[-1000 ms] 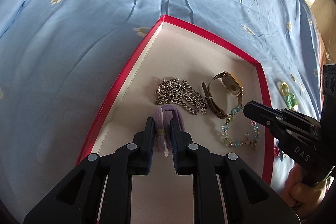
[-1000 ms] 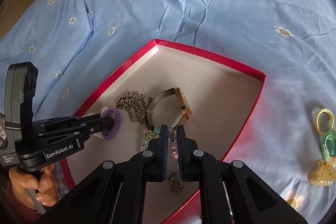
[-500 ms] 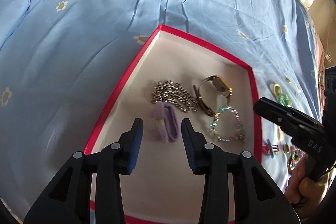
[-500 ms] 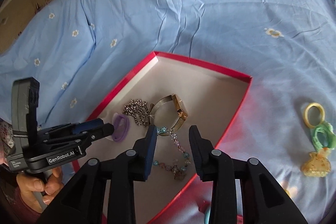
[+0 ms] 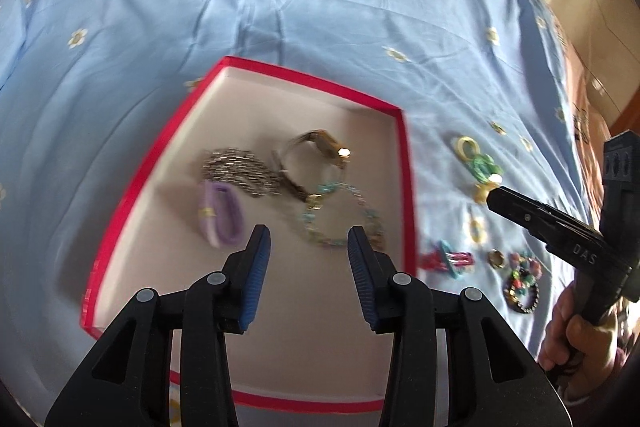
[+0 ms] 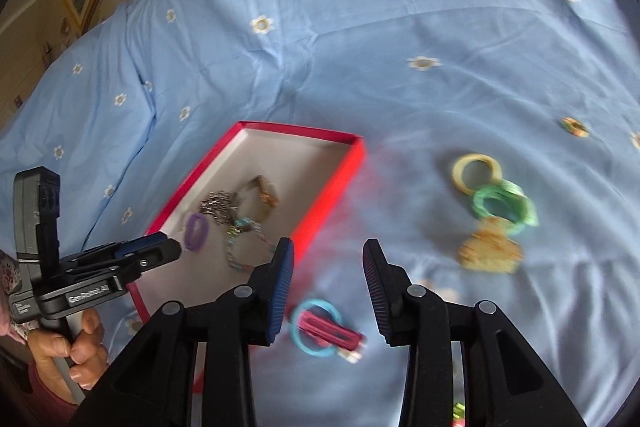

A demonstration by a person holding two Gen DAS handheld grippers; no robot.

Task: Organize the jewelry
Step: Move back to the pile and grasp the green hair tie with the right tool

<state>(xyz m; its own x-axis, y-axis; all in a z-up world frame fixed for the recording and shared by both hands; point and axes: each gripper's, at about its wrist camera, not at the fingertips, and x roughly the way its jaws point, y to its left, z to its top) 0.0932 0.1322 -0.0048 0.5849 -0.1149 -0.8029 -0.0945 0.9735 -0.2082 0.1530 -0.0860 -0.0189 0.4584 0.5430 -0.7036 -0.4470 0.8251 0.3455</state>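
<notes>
**Both tongs spread over the bed, jewelry half sorted**

The red box [image 5: 404, 163] with its pale lining lay on the blue flowered bedspread [image 5: 280, 7]. Inside it sat four pieces: a purple hair tie [image 5: 222, 213], an oval whose long axis ran from the box's near edge toward its far edge; a heaped silver chain [image 5: 236, 169] just beyond it; a gold watch [image 5: 316, 157] standing on its looped band; and a beaded bracelet [image 5: 340, 219] lying flat near the box's right wall.

The left tongs [image 5: 308, 247] hung spread over the box floor, pinching nothing. The right tongs [image 6: 328, 263] were likewise spread, empty, above the bedspread just outside the box's right wall.

On the bedspread lay a pink clip through a blue ring [image 6: 324, 335], a yellow ring [image 6: 476, 173], green coiled ties [image 6: 504, 207] and a gold claw clip [image 6: 490, 251], these three clustered and touching.
</notes>
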